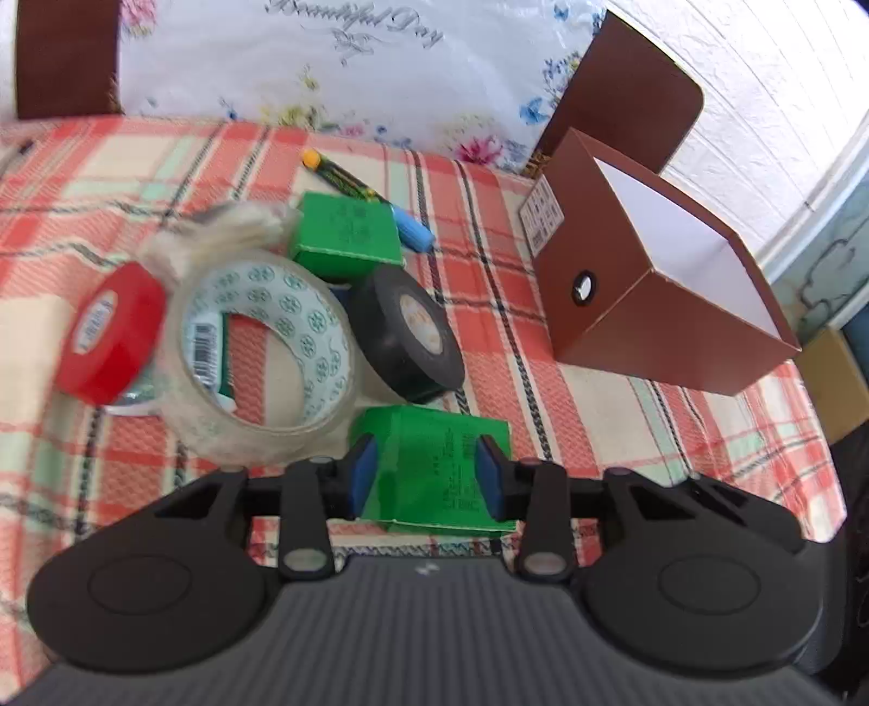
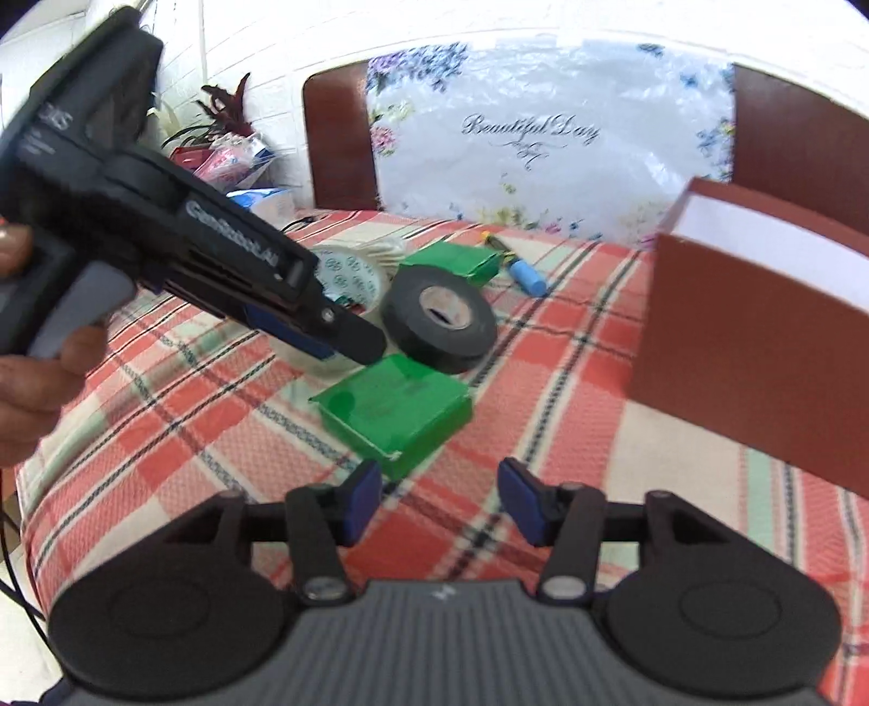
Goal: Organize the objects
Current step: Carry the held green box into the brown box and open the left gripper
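A white brick wall (image 2: 260, 49) rises behind two brown chairs (image 2: 339, 141), daylit.

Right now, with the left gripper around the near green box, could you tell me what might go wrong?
1. The left gripper straddles the near green box, but the right wrist view shows its fingers only at the box's far edge; a shallow grip may slip.
2. The black tape roll and clear tape roll sit close by; lifting may nudge them.
3. The brown box looks tilted; a drop-in could tip it.
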Available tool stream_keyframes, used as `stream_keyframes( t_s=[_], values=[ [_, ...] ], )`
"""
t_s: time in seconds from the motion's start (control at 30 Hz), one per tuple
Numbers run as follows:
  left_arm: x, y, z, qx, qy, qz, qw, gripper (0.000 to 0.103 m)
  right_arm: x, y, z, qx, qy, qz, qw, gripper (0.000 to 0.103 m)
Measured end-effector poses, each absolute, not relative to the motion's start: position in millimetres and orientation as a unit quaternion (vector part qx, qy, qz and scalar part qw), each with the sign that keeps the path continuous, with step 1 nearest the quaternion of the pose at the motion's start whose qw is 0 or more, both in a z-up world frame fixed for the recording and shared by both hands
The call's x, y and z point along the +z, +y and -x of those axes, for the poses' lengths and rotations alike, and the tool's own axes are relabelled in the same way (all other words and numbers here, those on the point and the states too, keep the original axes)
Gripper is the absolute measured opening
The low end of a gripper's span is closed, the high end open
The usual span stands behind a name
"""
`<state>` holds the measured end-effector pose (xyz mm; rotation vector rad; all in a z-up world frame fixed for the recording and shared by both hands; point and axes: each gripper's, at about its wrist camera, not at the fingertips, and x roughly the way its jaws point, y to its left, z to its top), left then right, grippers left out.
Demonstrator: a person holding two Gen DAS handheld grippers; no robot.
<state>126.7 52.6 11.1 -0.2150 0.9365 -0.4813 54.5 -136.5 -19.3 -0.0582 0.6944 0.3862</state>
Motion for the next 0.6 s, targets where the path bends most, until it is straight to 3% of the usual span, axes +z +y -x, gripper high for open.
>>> stream_keyframes(
  t_s=[0.07, 0.1, 0.2, 0.23, 0.27, 0.43, 0.6],
  values=[
    [1.7, 51.6, -133.3, -0.242, 0.454, 0.111, 0.85, 0.073, -23.1, -127.7, -61.6, 0.193, 0.343, 0.038, 0.919, 0.057],
    [-2.1, 48.2, -135.8, -0.245, 0.459, 0.114, 0.846, 0.075, -25.8, -124.3, -67.2, 0.192, 0.35, 0.044, 0.916, 0.057],
    [-16.0, 41.2, -136.4, -0.258, 0.463, 0.124, 0.839, 0.071, -35.3, -114.7, -85.3, 0.192, 0.351, 0.051, 0.915, 0.062],
    [-14.6, 38.1, -133.8, -0.264, 0.46, 0.12, 0.839, 0.054, -36.7, -111.1, -86.0, 0.194, 0.347, 0.059, 0.916, 0.059],
    [-12.1, 34.6, -131.2, -0.267, 0.464, 0.117, 0.837, 0.049, -36.5, -108.3, -86.1, 0.194, 0.342, 0.063, 0.917, 0.057],
    [29.4, 20.4, -114.1, -0.285, 0.432, 0.134, 0.845, 0.049, -8.8, -122.0, -58.6, 0.181, 0.299, 0.047, 0.936, 0.057],
    [88.6, -58.1, -120.5, -0.345, 0.371, 0.081, 0.858, 0.048, 39.1, -175.7, -36.8, 0.12, 0.227, 0.054, 0.965, 0.057]
  ],
)
